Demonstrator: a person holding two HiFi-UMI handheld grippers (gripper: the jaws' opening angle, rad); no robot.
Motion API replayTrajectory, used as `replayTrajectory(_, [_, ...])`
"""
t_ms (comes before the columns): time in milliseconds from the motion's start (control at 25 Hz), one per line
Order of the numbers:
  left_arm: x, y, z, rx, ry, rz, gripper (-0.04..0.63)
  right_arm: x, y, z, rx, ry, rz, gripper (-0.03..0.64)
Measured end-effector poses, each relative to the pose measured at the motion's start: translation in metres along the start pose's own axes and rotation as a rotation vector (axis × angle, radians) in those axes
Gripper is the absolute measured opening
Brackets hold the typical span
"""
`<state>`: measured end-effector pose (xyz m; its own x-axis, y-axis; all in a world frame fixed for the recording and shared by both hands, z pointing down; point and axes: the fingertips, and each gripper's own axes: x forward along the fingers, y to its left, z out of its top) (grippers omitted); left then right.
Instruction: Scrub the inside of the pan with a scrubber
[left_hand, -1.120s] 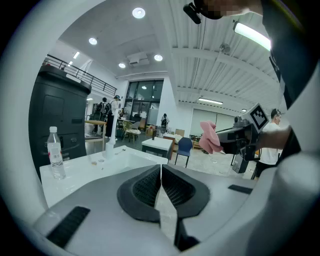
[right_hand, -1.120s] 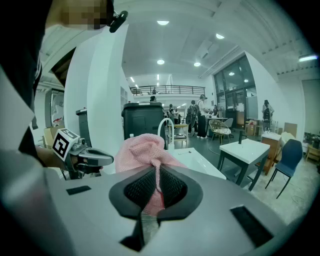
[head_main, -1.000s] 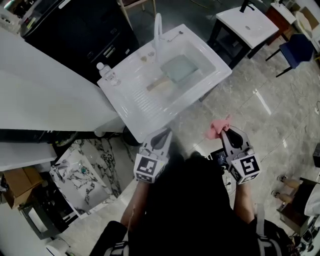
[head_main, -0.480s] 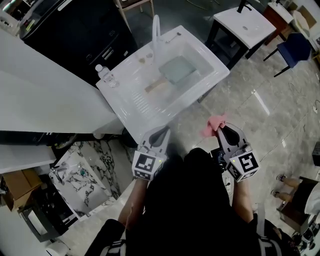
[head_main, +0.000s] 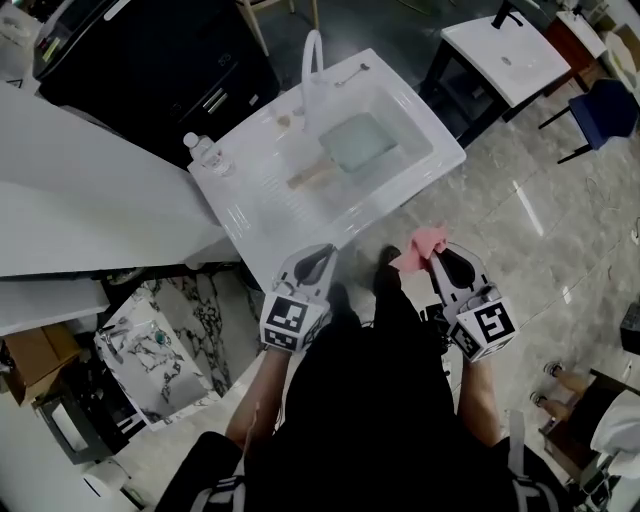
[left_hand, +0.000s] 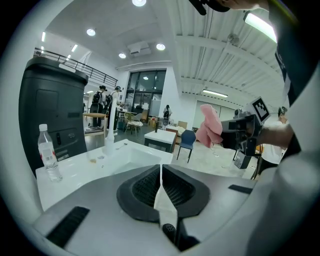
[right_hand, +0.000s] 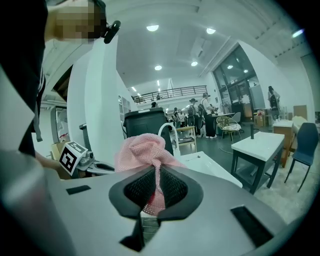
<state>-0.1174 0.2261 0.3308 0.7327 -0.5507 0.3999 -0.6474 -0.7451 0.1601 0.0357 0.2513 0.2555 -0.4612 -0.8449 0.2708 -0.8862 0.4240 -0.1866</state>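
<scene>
Countertop (head_main: 80, 200) in plain white runs down the left side of the head view. Just right of it stands a white rectangular sink unit (head_main: 262, 205) with a ribbed drainboard. 1 clear plastic water bottle (head_main: 203, 151) stands upright on the unit's far left corner. A white curved faucet (head_main: 311, 62) rises at the back edge of the basin.

Inside the basin lies the square pale-green pan (head_main: 357, 140). Its light wooden handle (head_main: 309, 176) points toward the drainboard. The pan sits flat on the basin floor, well apart from both grippers.

Below the sink's near edge, the left gripper (head_main: 324, 252) is held over the grey marble-look floor (head_main: 520, 230), pointing toward the sink. Its own view shows the 2 jaws pressed together with nothing between them.

To the right, the right gripper (head_main: 439, 256) is held at about the same level, also short of the sink. Its jaws are clamped on a pink mesh scrubber (head_main: 421, 247). In the right gripper view the netting bunches up above the pads (right_hand: 167, 186), and a strip of it runs down between them.

Further right, across the floor, stand a white-topped table with dark legs (head_main: 505, 48) and a blue chair (head_main: 603, 100).
</scene>
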Motion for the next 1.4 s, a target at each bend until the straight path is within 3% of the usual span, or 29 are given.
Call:
replayTrajectory(360, [0.058, 0.041, 0.04, -0.101, -0.003, 0.213, 0.04, 0.066, -0.074, 0.029, -0.08, 0.047, 0.173, 0.037])
replayTrajectory(680, [0.099, 0.061, 0.021, -0.216, 0.076, 0.401, 0.04, 0.099, -0.115, 0.016, -0.119, 0.143, 0.323, 0.038])
replayTrajectory(880, [0.106, 0.085, -0.011, -0.246, 0.153, 0.462, 0.04, 0.12, -0.13, 0.002, -0.142, 0.198, 0.348, 0.038])
replayTrajectory(1280, [0.128, 0.185, -0.067, -0.277, 0.268, 0.559, 0.046, 0.184, -0.132, -0.016, -0.142, 0.295, 0.357, 0.038])
replayTrajectory(1400, [0.144, 0.211, -0.083, -0.272, 0.311, 0.557, 0.131, 0.211, -0.135, -0.019, -0.171, 0.33, 0.358, 0.038])
